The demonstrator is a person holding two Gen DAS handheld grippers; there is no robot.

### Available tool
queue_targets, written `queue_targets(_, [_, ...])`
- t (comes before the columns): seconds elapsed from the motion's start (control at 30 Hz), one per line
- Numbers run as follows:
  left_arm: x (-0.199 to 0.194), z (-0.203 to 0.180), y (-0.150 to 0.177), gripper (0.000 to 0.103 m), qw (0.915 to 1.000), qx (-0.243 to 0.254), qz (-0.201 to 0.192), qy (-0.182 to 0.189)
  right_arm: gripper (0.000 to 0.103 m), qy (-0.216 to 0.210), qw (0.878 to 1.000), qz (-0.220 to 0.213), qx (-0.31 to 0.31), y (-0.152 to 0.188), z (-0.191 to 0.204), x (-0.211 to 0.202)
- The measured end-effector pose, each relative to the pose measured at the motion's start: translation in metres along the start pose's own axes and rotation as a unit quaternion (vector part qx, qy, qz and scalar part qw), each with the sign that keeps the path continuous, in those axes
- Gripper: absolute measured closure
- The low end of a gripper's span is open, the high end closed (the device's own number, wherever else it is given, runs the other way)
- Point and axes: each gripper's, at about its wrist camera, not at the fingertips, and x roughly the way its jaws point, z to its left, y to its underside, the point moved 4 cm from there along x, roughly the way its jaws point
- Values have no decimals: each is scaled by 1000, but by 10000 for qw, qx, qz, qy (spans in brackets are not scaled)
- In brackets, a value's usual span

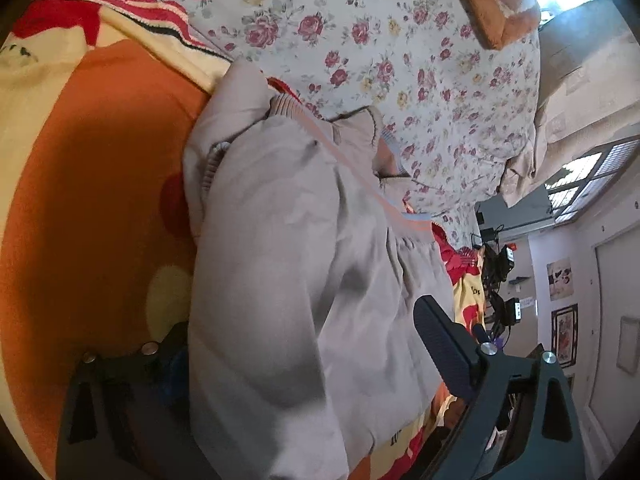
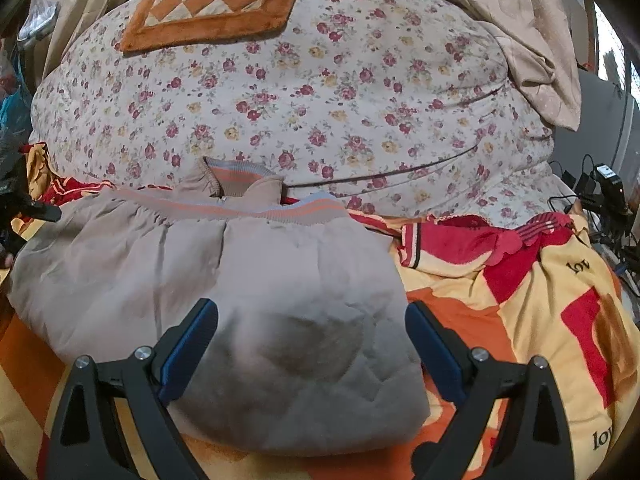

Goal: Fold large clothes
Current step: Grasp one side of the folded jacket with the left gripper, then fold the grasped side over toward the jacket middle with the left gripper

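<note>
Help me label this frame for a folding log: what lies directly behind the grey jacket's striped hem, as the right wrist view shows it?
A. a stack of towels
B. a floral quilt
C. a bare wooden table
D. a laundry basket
B: the floral quilt bulges up right behind the striped hem of the jacket.

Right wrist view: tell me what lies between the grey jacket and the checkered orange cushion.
In the right wrist view, only the floral quilt lies between the grey jacket and the checkered orange cushion; nothing else sits on that stretch.
</note>
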Motion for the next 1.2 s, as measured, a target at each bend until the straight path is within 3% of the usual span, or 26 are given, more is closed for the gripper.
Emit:
queue_targets(0.5, [6,-10,4,18,9982,472,-86,-369,6,27,10000,-13,46,-1,-3,-1])
queue_targets(0.57, [6,-8,4,37,9963,566,-100,-640,6,41,10000,-12,73,-1,-4,-1])
queue_targets(0.63, [4,-1,2,82,9942,541,-160,-911,6,52,9999,-24,153,-1,-8,-2])
queue_targets(0.7, [2,4,0,93,9959,434,-151,-773,6,87,9997,-30,216,-1,-11,-1])
queue_targets(0.8, [-4,-14,2,100,9908,948,-305,-913,6,119,9994,-49,336,-2,-16,-2])
queue_targets(0.97, [-18,-38,0,103,9879,1270,-691,-563,6,129,9986,-73,515,-3,-23,-3])
queue_targets(1.1, [-18,-49,-2,103,9876,1241,-803,-522,6,121,9975,-136,687,-5,-31,-10])
queue_targets(1.2, [-17,-50,-5,103,9905,942,-840,-539,6,155,9956,-241,892,-7,-43,-20])
